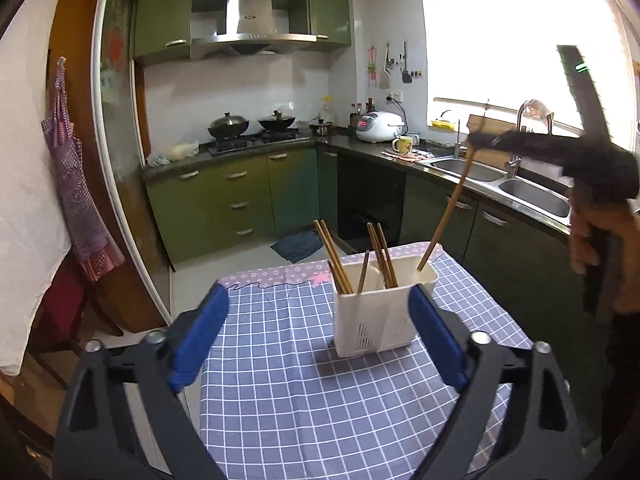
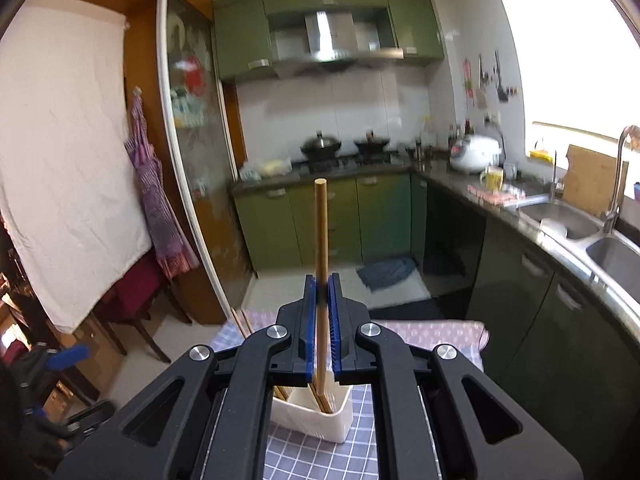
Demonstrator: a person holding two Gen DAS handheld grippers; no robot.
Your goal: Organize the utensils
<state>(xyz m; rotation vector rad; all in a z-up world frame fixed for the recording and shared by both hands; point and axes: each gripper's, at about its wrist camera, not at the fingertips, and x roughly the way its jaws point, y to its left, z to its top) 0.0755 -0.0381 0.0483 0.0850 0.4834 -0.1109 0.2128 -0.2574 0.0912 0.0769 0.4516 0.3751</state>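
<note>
A white utensil caddy (image 1: 376, 312) stands on the table with the blue checked cloth (image 1: 304, 392). Several wooden chopsticks (image 1: 334, 258) stand in its compartments. My left gripper (image 1: 316, 336) is open and empty, its blue fingers on either side of the caddy's near face, not touching it. My right gripper (image 2: 322, 292) is shut on a wooden chopstick (image 2: 321, 232) held upright, its lower end inside the caddy (image 2: 316, 412). In the left wrist view that gripper (image 1: 480, 140) is above and right of the caddy with the chopstick (image 1: 448, 208) slanting down into the right compartment.
The table's far edge has a pink patterned border (image 1: 276, 276). Beyond it are green kitchen cabinets (image 1: 240, 196), a stove with woks (image 1: 252, 128), and a counter with a double sink (image 1: 508, 184) on the right. A red chair (image 2: 136, 292) stands to the left.
</note>
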